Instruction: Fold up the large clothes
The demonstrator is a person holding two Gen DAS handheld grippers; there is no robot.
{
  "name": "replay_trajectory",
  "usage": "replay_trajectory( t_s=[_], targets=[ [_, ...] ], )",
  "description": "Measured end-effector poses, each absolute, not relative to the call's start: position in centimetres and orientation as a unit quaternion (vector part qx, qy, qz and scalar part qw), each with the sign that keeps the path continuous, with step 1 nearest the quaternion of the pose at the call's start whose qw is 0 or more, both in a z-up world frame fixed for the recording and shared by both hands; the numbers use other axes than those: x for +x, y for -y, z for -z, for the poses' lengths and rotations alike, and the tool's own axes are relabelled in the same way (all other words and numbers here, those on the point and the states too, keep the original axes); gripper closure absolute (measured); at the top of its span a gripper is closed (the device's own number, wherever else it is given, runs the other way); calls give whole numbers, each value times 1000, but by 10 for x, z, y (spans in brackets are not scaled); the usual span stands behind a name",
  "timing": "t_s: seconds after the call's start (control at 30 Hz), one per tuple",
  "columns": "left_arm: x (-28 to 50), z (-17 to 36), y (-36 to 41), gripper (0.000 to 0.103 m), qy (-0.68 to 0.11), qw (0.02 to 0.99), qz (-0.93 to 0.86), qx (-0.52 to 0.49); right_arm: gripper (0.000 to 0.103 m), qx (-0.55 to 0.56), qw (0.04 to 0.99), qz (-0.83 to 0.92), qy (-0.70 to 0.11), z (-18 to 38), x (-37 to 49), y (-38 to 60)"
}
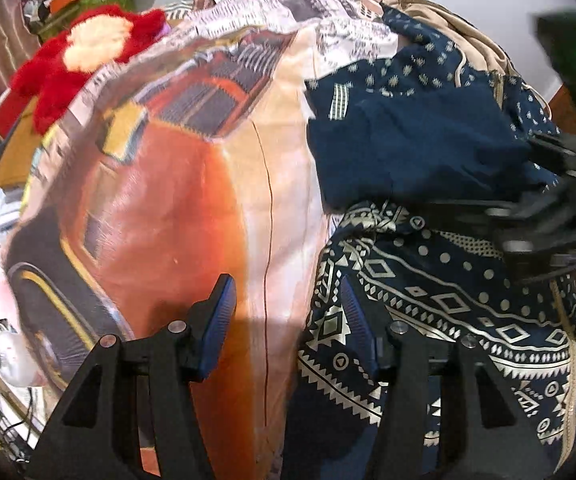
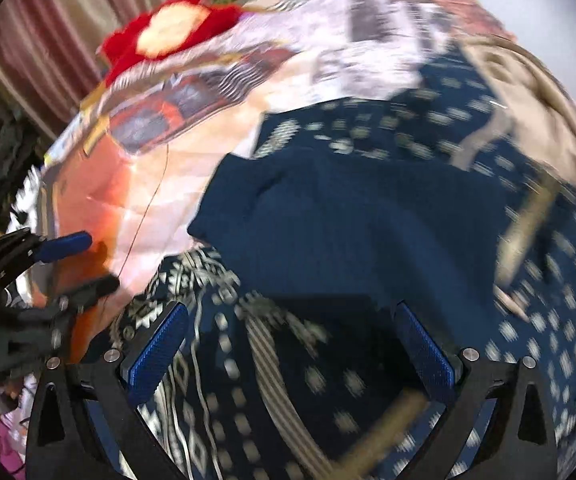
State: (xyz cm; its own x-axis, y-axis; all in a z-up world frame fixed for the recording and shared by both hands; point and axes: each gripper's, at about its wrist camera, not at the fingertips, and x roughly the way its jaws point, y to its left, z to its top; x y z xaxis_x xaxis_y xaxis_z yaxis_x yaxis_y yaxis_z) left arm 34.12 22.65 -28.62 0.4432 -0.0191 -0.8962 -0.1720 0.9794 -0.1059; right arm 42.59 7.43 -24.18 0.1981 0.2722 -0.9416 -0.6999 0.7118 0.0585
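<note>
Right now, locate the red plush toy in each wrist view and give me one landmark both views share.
Left wrist: the red plush toy lies at upper left, beyond the orange printed sheet.
Right wrist: upper left of centre, before the curtain.
Shared landmark: the plain navy fold of the patterned garment.

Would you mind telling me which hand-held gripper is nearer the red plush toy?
Left. The left hand-held gripper straddles the garment's edge on the toy's side; the right hand-held gripper sits over the garment, farther away.
</note>
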Motion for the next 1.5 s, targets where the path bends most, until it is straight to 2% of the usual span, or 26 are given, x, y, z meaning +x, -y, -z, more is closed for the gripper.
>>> replay_trajectory(
  t_s=[0.13,0.2,0.27,0.33,0.4,0.5,0.6,0.8,1.2,1.5],
  targets=[
    [346,301,-222,49,-529,841,-30,-107,6,-247,743,-317,-535,273,431,-109],
    [348,305,-218,49,-526,843,-21,-107,18,-261,741,-312,-534,285,432,-117],
    [351,308,-216,49,-525,844,-13,-105,23,-278,747,-307,-520,290,431,-119],
    [355,310,-213,49,-525,844,-6,-108,39,-275,754,-319,-504,288,428,-119],
    [361,312,-211,49,-524,844,-1,-113,67,-250,754,-339,-505,282,425,-117],
    [371,317,-206,49,-523,845,-2,-109,88,-234,758,-351,-498,274,419,-116],
    [377,320,-196,48,-521,848,-6,-95,92,-239,778,-351,-463,257,407,-117],
    [378,323,-178,48,-518,853,-28,-52,93,-185,818,-333,-432,211,406,-78],
    [381,320,-171,50,-521,847,-77,-72,93,-64,877,-268,-393,129,425,60],
    [375,294,-183,54,-480,853,-189,-80,93,31,903,-219,-369,93,421,157]
  ],
)
